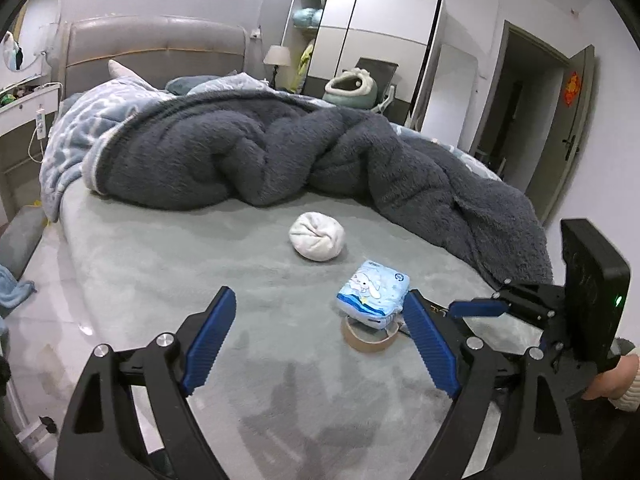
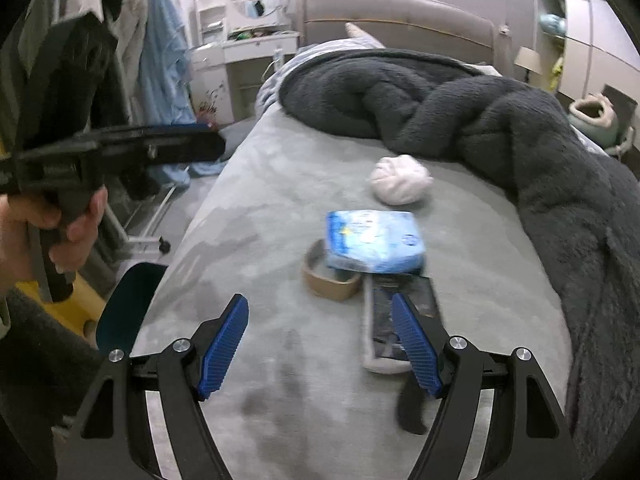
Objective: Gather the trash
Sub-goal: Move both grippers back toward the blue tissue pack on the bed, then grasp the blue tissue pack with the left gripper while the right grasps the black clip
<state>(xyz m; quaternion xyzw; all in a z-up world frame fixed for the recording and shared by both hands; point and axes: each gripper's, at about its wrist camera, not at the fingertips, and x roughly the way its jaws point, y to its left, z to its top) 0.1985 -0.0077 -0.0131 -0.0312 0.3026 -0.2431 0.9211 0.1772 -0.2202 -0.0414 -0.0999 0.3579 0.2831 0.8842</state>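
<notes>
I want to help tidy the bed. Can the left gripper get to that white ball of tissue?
Probably yes. The left gripper is open and empty, and the white ball lies bare on the sheet. The blue pack sits off to the side, so nothing blocks a straight reach.

White crumpled wad (image 1: pixel 317 241) on bed, blue tissue pack (image 1: pixel 373 294) atop tape roll (image 1: pixel 368 336)

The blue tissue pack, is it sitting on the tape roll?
Touching. In the left wrist view the blue tissue pack rests on top of the tape roll, covering part of its ring; the right wrist view shows the same overlap.
</notes>
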